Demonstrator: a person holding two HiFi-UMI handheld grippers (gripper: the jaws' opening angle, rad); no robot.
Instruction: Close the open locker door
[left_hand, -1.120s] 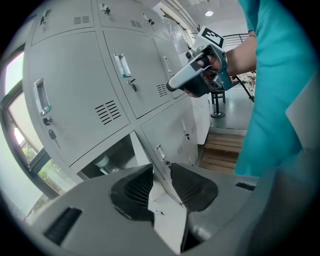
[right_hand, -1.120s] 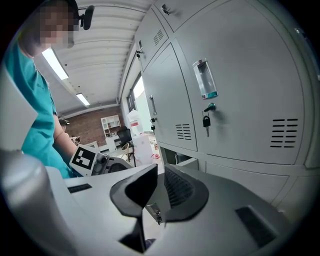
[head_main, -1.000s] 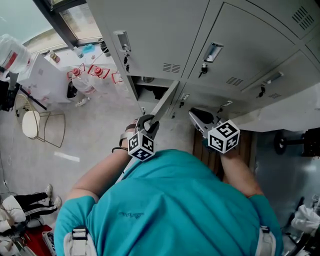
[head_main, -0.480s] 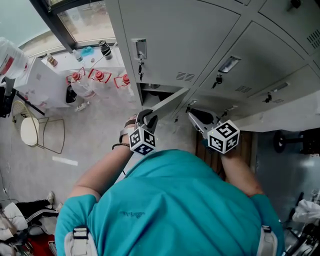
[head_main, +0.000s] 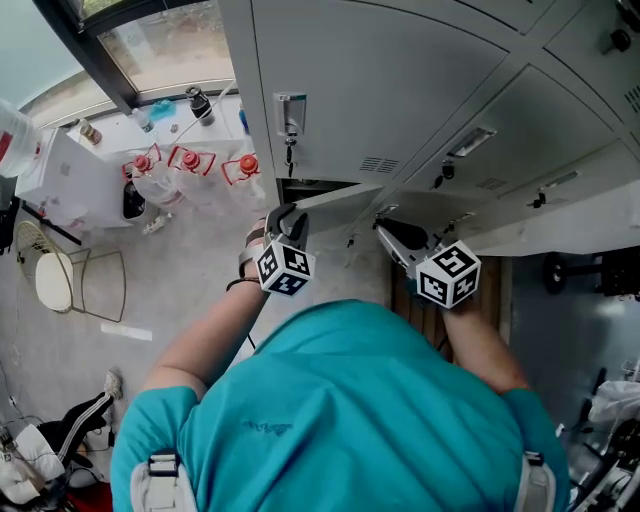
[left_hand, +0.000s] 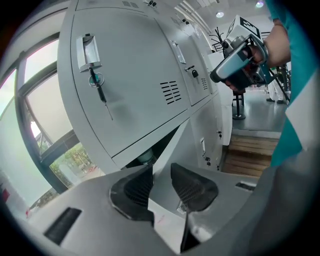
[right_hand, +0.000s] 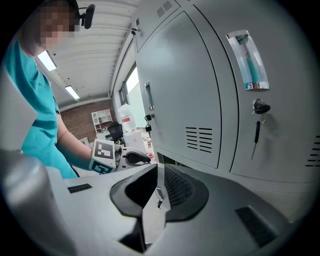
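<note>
The grey locker door (head_main: 335, 195) of a lower locker stands ajar, with only a narrow dark gap left at its free edge. My left gripper (head_main: 285, 212) straddles that free edge, one pad on each side. In the left gripper view the door (left_hand: 187, 145) runs between the pads of the left gripper (left_hand: 159, 177), which hold it. My right gripper (head_main: 385, 228) hovers just right of the door, near its hinge side, touching nothing. In the right gripper view the jaws of the right gripper (right_hand: 157, 182) stand a little apart, and the door's face (right_hand: 152, 210) shows through the gap.
Shut lockers with keys in their locks (head_main: 290, 130) fill the wall above and to the right. Water jugs with red caps (head_main: 190, 160) and a white cabinet (head_main: 70, 160) stand at the left by the window. A chair (head_main: 75, 280) is further left, and a wooden platform (head_main: 420, 310) lies below the right lockers.
The door has swung from wide open to nearly against the locker. My left gripper has moved toward the lockers with the door's edge. The right gripper has held roughly its place.
</note>
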